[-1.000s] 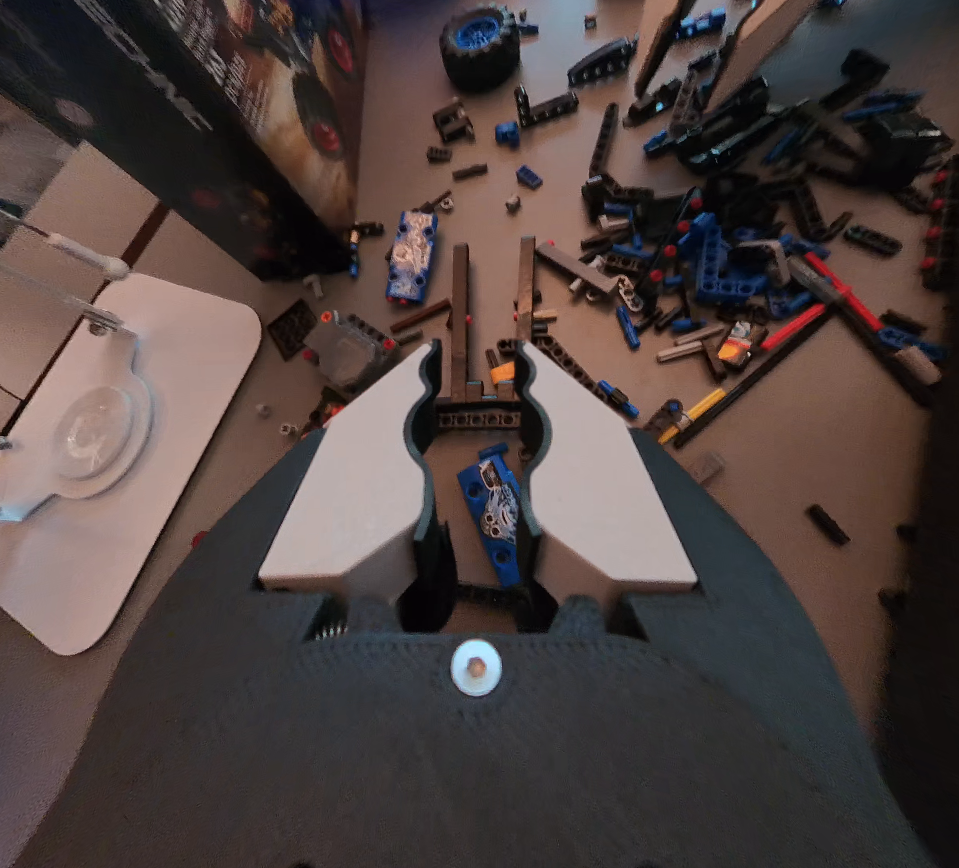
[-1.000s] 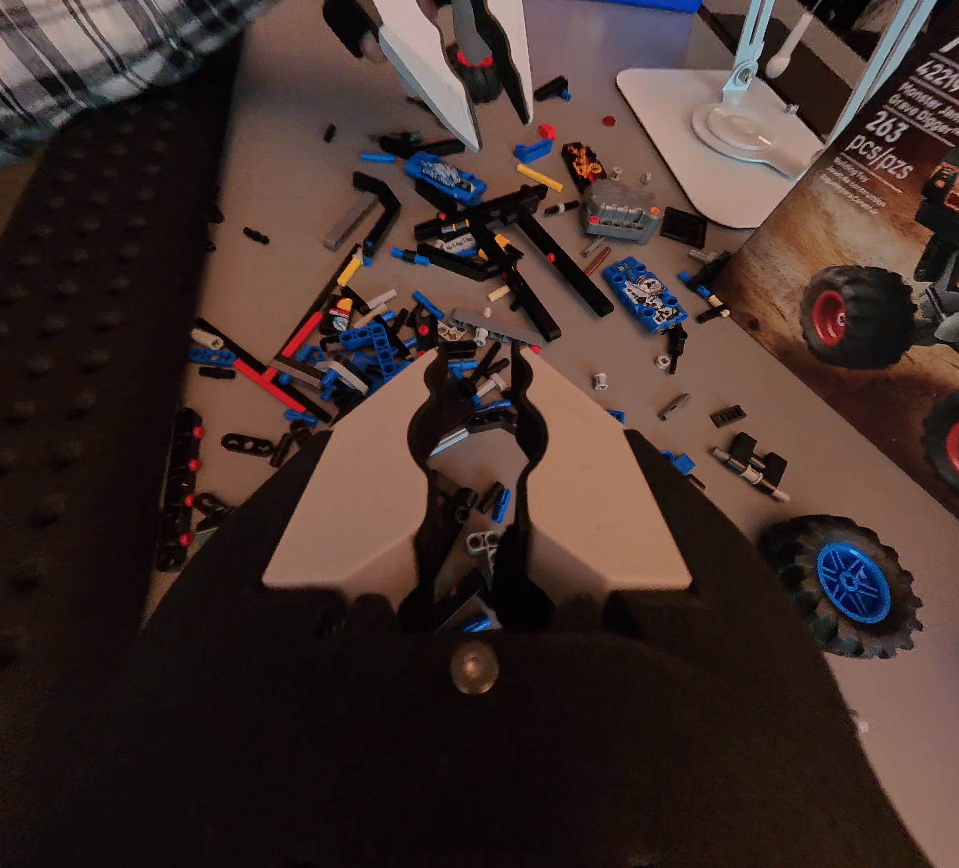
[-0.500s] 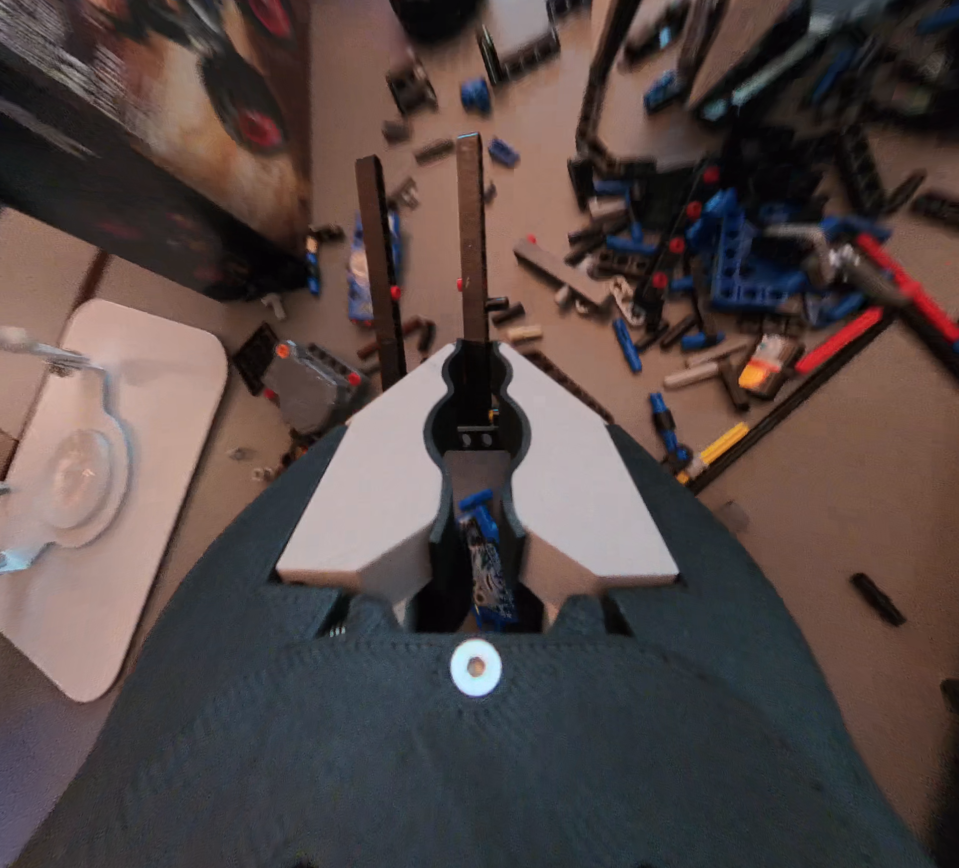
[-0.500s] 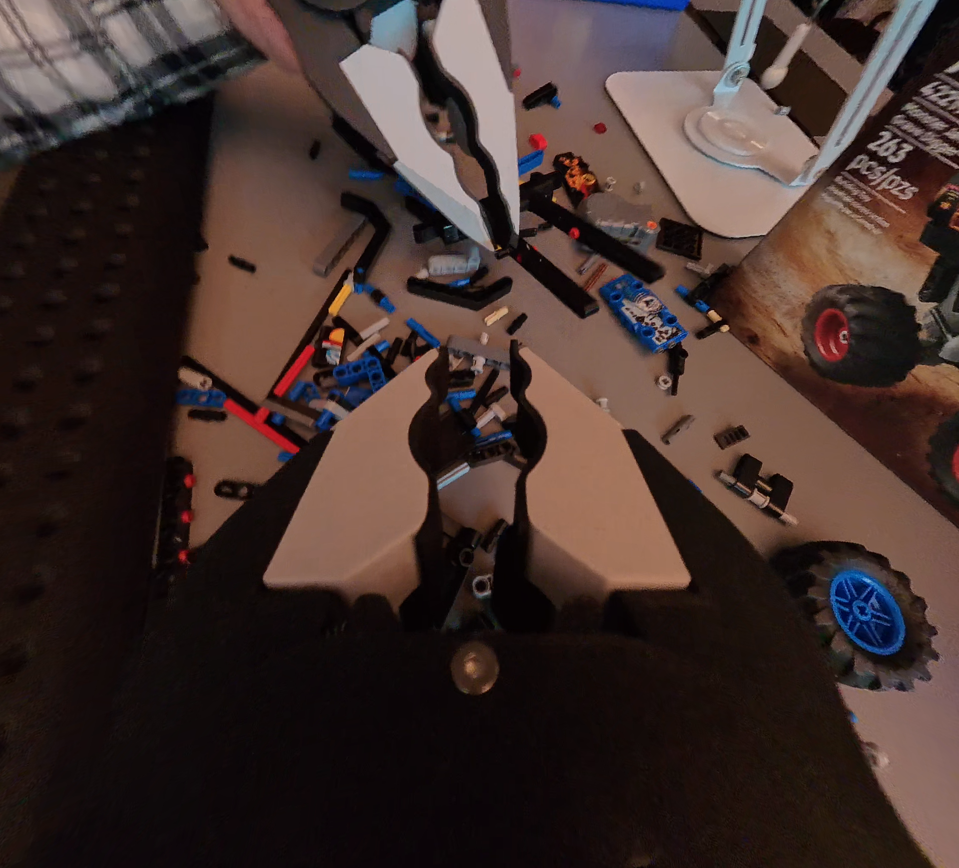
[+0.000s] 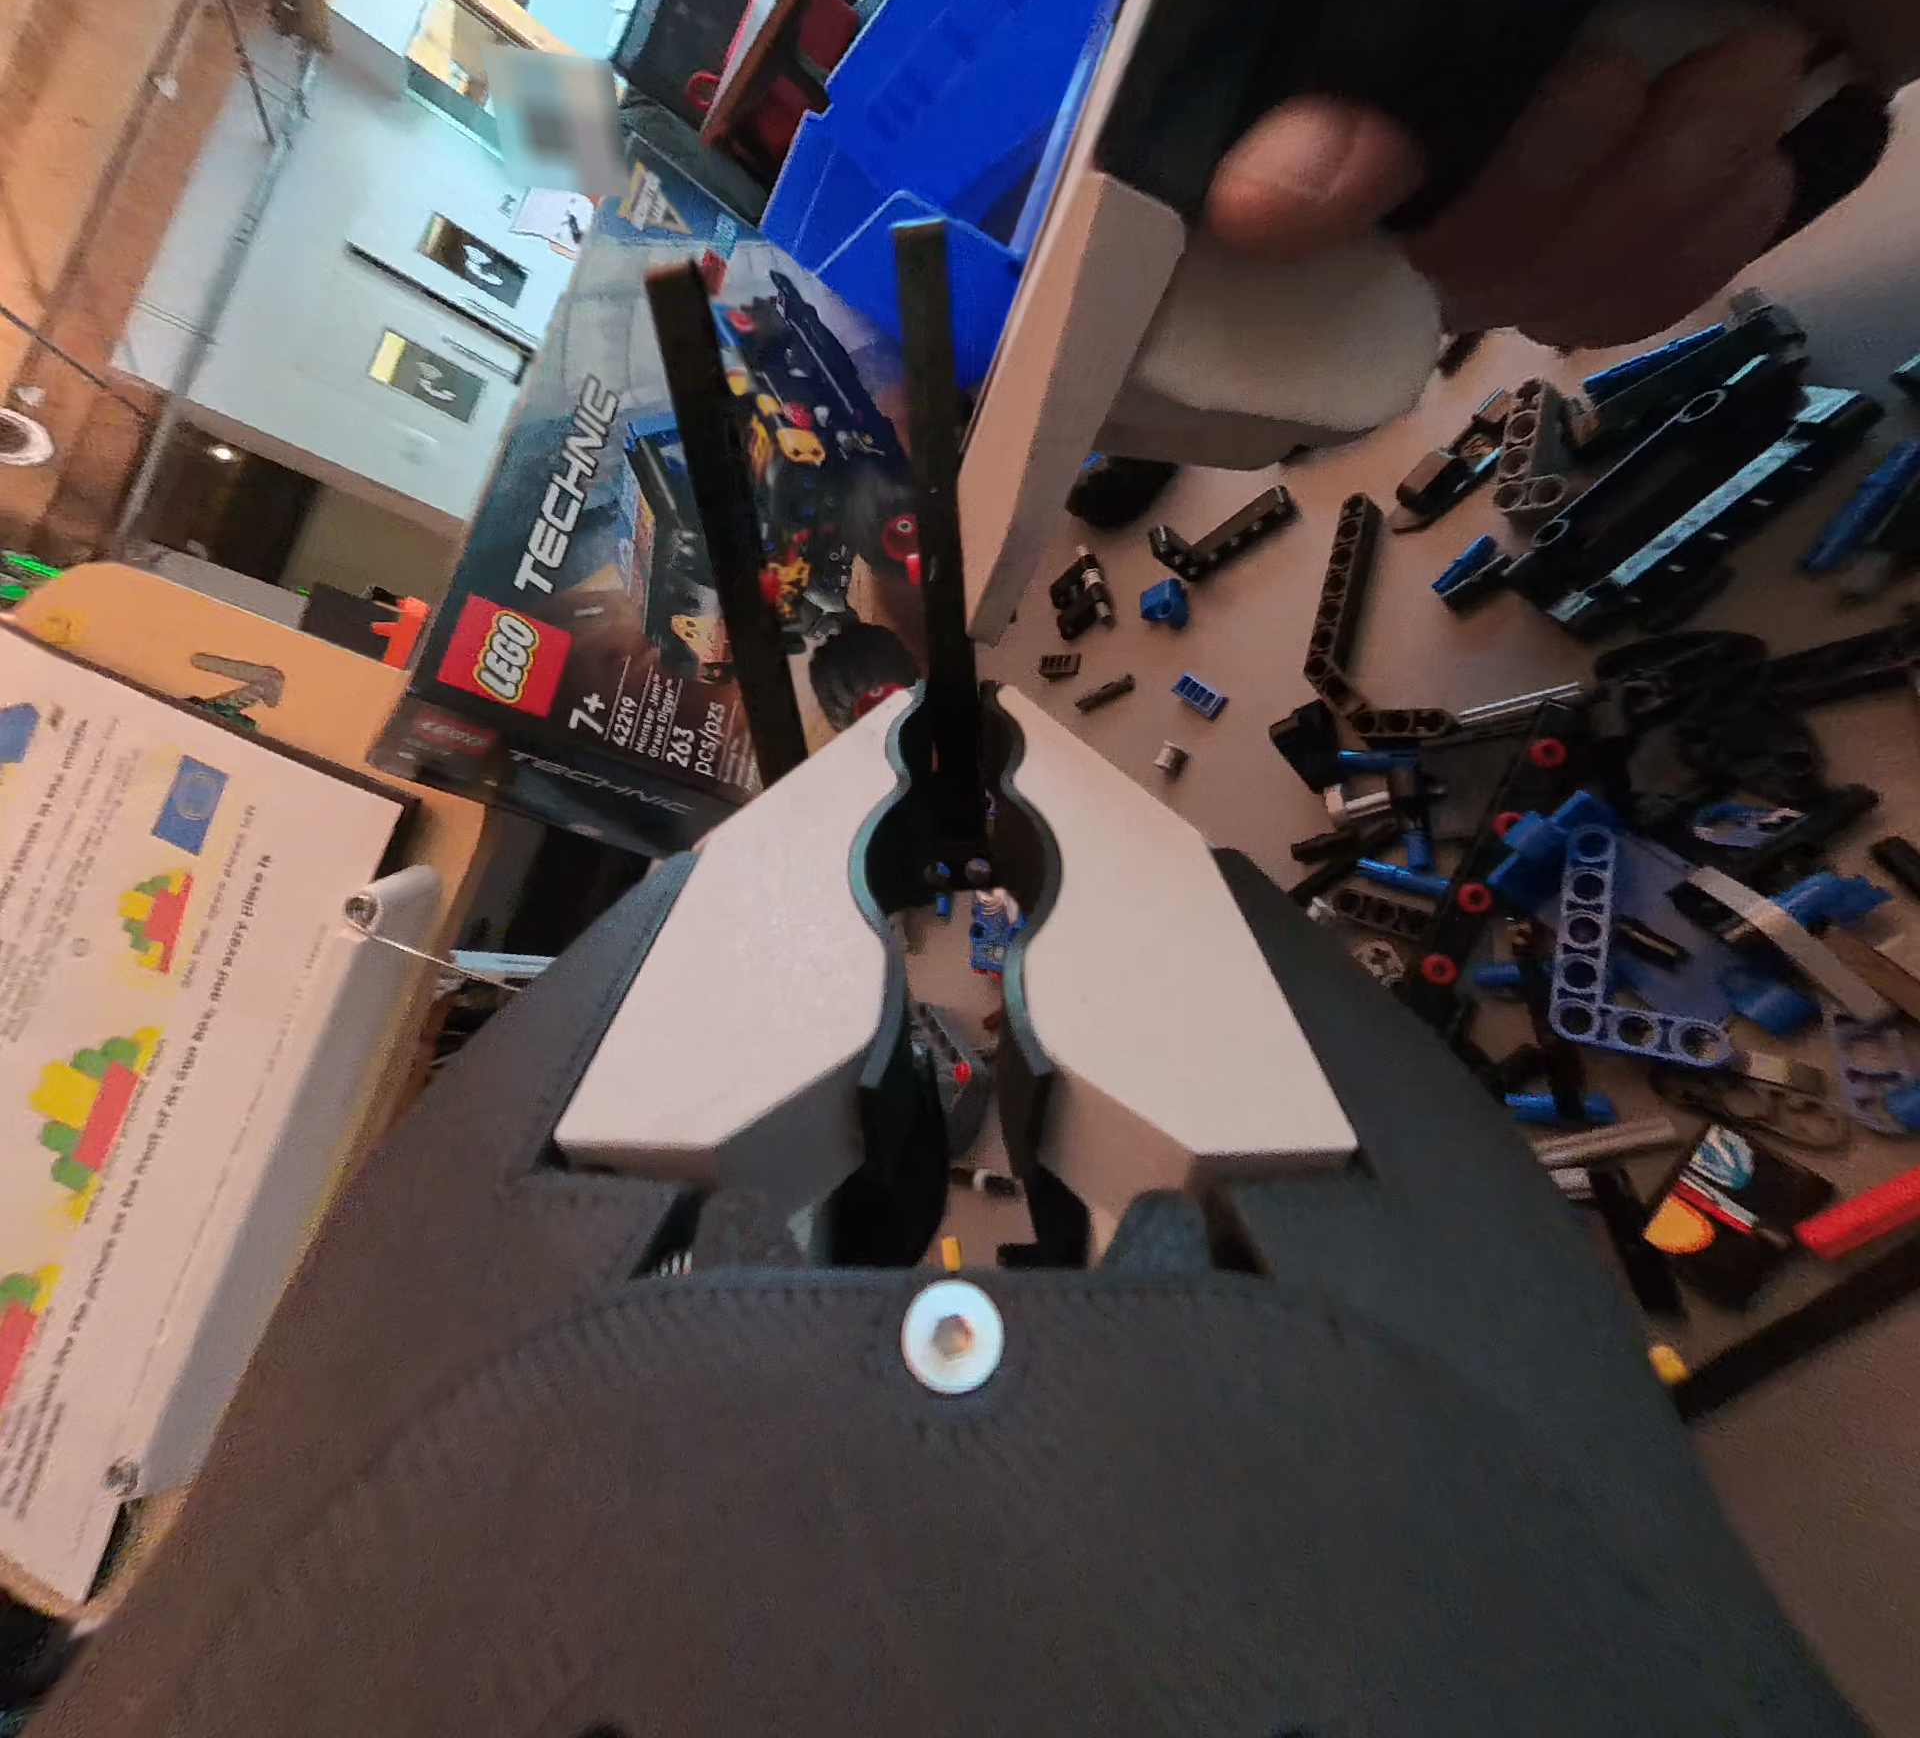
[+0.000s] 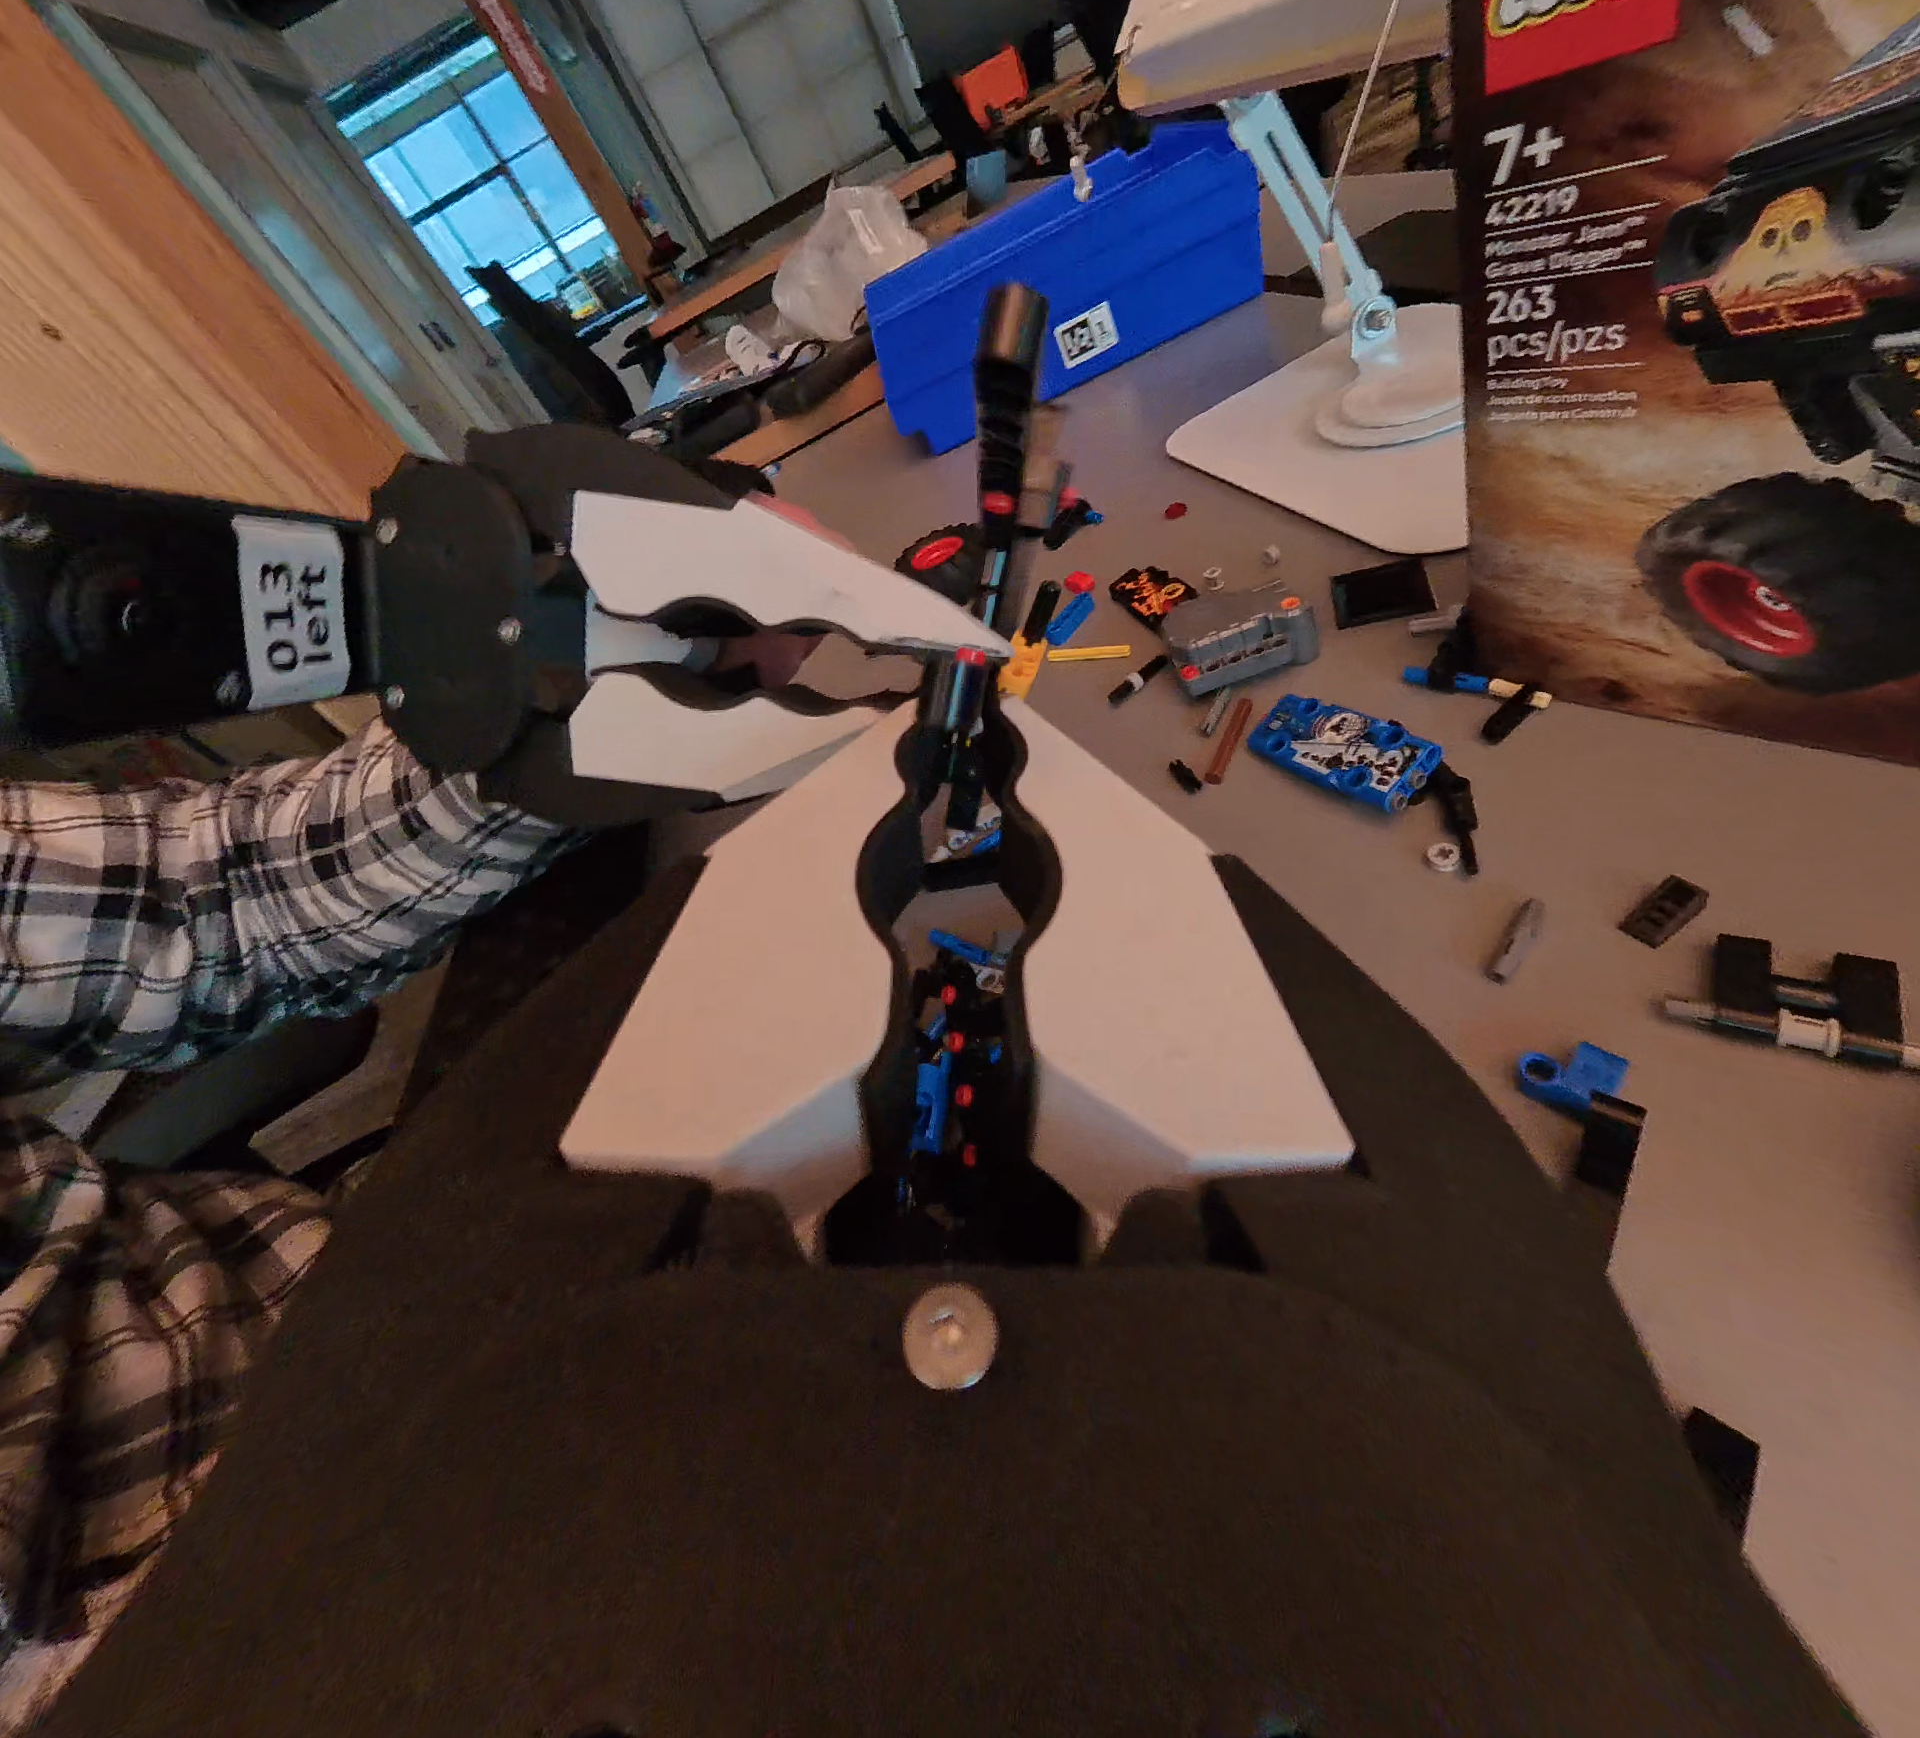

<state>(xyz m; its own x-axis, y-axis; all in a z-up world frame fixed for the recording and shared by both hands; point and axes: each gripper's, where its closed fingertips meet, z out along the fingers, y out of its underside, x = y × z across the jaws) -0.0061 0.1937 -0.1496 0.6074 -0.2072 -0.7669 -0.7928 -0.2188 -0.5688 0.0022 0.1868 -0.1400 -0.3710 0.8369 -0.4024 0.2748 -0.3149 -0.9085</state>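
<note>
Left claw clamped on black beam frame, right claw gripping its lower end; light, stiff, loosely pinned—best held near joints.

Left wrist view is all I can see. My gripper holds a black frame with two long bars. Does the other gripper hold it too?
Observer: It seems so. In the right wrist view the right gripper looks closed on the black frame, right beside the tips of the left gripper.
Operator: How does the frame stand there?
Observer: Nearly upright. It rises above both grippers, and a red pin shows where they meet.
Operator: What is behind my gripper?
Observer: A plaid sleeve of the person holding it.
</note>
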